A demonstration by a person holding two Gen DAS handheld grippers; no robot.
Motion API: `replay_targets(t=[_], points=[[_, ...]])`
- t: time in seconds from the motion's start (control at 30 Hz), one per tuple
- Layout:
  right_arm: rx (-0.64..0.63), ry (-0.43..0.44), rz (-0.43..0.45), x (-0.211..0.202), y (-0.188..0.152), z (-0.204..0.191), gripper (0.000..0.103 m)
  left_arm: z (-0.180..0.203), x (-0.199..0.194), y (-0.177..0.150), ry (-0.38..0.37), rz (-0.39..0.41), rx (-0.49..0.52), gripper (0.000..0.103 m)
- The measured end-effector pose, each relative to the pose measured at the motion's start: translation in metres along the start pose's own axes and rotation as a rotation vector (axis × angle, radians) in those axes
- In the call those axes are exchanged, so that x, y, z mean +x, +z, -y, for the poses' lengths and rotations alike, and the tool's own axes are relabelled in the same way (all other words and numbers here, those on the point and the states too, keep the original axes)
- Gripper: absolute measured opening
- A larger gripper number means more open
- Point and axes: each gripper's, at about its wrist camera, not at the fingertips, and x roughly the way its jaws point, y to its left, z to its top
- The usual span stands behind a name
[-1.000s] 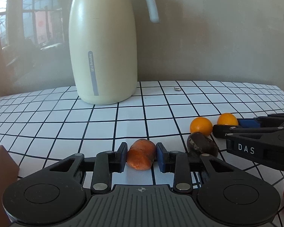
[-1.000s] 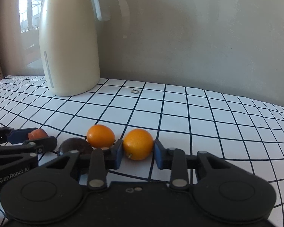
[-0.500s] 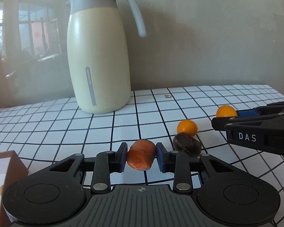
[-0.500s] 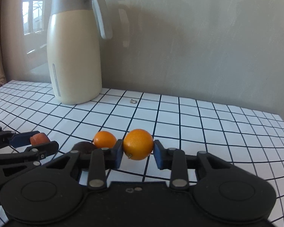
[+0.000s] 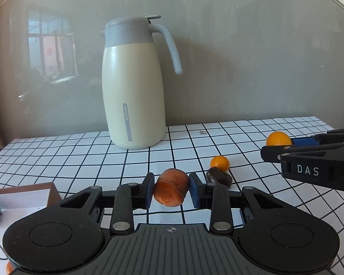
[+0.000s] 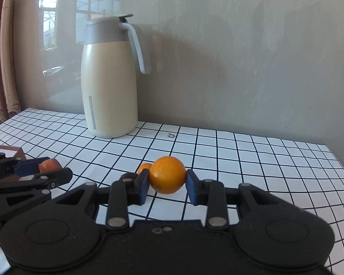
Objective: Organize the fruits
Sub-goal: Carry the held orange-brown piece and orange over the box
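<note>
Left wrist view has the reddish-orange fruit (image 5: 170,190) front and center, pinched between the blue pads of the left gripper (image 5: 171,190) and lifted clear of the checkered tablecloth (image 5: 80,158). So that one's clamped, no question. Just past it on the cloth sits a dark brown fruit (image 5: 219,177), and a small orange (image 5: 220,162) is touching it from behind. Off to the right, the right gripper (image 5: 278,142) pokes into frame with a bigger orange (image 5: 278,138) at its tip.

Right wrist view confirms it: the pads of the right gripper (image 6: 167,181) are squeezed on that bigger orange (image 6: 167,175), also held up off the cloth (image 6: 263,160). The small orange (image 6: 145,167) peeks out right behind the left pad, partly hidden, and the dark fruit is mostly blocked by the finger. The left gripper (image 6: 50,167) shows at the left edge with its fruit (image 6: 48,164) in the jaws.

Further back, a cream jug with a grey lid and handle (image 5: 133,87) stands upright near the wall, with a tiny metal bit (image 5: 203,132) on the cloth to its right. A brown box with a white inside (image 5: 23,197) sits at the lower left, with something small and dark in it that's hard to make out.
</note>
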Motion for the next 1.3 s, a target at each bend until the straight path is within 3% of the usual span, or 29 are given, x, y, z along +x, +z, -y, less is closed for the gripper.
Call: replay_targets(t=[0.53, 1.3], points=[[-0.092, 0.025, 0.074, -0.053, -0.004, -0.037, 0.025, -0.022, -0.067, -0.01, 0.039, 0.072, 0.01, 0.033], [-0.177, 0.179, 0.133, -0.089, -0.003, -0.13, 0.025, -0.1, -0.14, -0.027, 0.162, 0.136, -0.026, 0.033]])
